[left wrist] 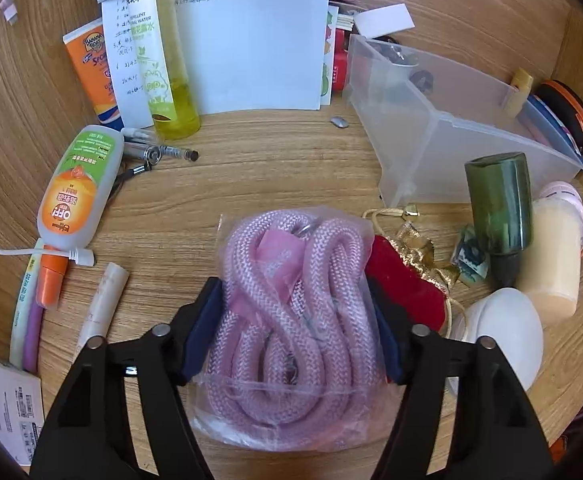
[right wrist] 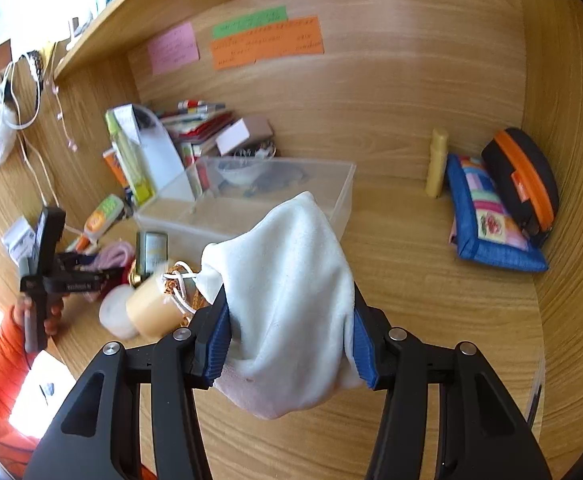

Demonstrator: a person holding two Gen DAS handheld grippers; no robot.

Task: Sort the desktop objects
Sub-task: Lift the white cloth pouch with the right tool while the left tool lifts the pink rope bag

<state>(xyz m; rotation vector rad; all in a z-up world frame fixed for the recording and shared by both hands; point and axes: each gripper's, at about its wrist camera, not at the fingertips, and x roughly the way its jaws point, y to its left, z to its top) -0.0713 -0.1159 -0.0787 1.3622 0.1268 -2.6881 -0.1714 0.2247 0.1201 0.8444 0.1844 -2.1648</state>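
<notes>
The left gripper (left wrist: 291,334) is straddling the bagged pink rope (left wrist: 291,320) on the bench (left wrist: 271,168) just in front of the clear bin (left wrist: 451,128), pads not visibly pressing, while the right gripper (right wrist: 289,336) is clamping a white pouch (right wrist: 291,300); it should close squarely across the coils before lifting.

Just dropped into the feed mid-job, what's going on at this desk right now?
A person is sorting a cluttered wooden desk with tongs in each hand. The right tongs are clamped on a white drawstring pouch, held up above the desk in front of the clear plastic bin. The left tongs straddle a bagged pink rope lying on the desk; whether the pads press on it is unclear. Bottles and tubes lie around unsorted.
</notes>
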